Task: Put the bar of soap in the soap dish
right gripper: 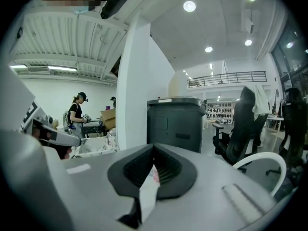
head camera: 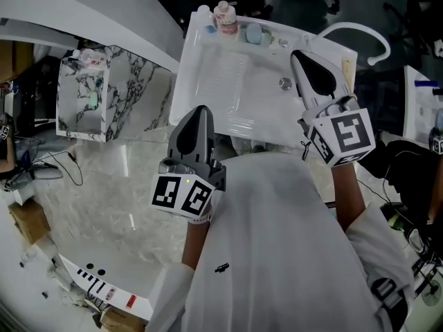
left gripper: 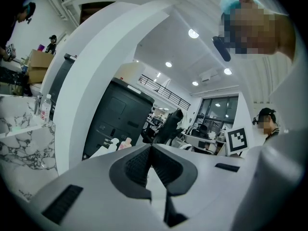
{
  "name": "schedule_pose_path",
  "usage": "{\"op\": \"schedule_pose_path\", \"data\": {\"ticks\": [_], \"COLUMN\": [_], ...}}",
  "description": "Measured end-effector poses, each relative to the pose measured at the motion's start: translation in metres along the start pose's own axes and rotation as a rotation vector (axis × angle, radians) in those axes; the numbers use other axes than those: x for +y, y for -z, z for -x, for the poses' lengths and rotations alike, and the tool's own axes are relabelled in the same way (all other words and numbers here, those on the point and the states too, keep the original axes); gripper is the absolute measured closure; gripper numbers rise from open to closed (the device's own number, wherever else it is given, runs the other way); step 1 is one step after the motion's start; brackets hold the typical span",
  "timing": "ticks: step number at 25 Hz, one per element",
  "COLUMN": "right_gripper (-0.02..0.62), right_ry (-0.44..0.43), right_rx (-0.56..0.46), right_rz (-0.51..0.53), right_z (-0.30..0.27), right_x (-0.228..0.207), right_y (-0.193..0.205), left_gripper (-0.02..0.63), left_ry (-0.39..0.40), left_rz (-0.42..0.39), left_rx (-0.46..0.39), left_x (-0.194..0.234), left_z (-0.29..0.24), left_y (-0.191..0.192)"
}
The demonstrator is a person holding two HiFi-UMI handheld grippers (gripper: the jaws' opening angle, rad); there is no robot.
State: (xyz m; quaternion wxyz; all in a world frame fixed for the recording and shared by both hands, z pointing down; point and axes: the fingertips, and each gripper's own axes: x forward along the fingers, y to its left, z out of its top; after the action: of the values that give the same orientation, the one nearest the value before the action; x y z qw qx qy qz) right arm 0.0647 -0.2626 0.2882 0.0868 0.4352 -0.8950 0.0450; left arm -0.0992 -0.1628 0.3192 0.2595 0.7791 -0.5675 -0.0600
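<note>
White sink (head camera: 221, 92): fills the far centre of the head view; bare basin, drain (head camera: 284, 83) toward the right.
Bar of soap and soap dish: most likely the pale blue-green pieces (head camera: 255, 33) on the far rim, just right of the pink-labelled bottle (head camera: 225, 17); too small to tell bar from dish, or whether one lies in the other.
Left gripper (head camera: 201, 109): jaws together, nothing between the pads; held at the near edge of the sink, pointing far.
Right gripper (head camera: 297, 54): jaws together, likewise empty; raised over the right side of the basin, near the drain and just short of the blue-green pieces.
Step in hand: unclear, with no bar carried in either gripper; reads as either a placement finished or a pick not begun.
Doing it well: if the bar is not yet in the dish, open the right jaws wide before reaching in. Take the bar across its narrow sides with a firm, even squeeze, since soap probably slips. Lower it flat into the dish, let go only once it rests, and keep clear of the bottle.
Hard to make out: nothing of the far rim in either gripper view, only a dark cabinet (right gripper: 175, 124), chairs and distant people. Pale sliver below each pair of pads judged to be background, not a held thing.
Cut off: near side of the head view covered by the person's white garment (head camera: 277, 241).
</note>
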Motion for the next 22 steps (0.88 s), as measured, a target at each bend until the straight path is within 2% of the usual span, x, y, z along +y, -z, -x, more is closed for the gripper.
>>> {"op": "schedule_pose_path", "data": {"ticks": [5,14,22], "right_gripper": [0.583,0.583,0.583], "right_ry": [0.026,0.091,0.098], "right_rx": [-0.014,-0.028,-0.040], "right_rz": [0.009,-0.045,-0.080], "right_z": [0.027,0.070,0.079], "right_x": [-0.005,-0.017,-0.015], "right_y": [-0.003,0.008,0.016], "left_gripper": [0.606,0.606,0.606], "left_ry": [-0.005,-0.009,-0.007], "left_rz": [-0.018,-0.055,-0.073], "left_rx": [-0.013,-0.004,-0.003], "left_x": [-0.003,-0.011,-0.015], "left_z": [-0.001,-0.004,-0.004], "left_y": [-0.004,-0.002,-0.003]}}
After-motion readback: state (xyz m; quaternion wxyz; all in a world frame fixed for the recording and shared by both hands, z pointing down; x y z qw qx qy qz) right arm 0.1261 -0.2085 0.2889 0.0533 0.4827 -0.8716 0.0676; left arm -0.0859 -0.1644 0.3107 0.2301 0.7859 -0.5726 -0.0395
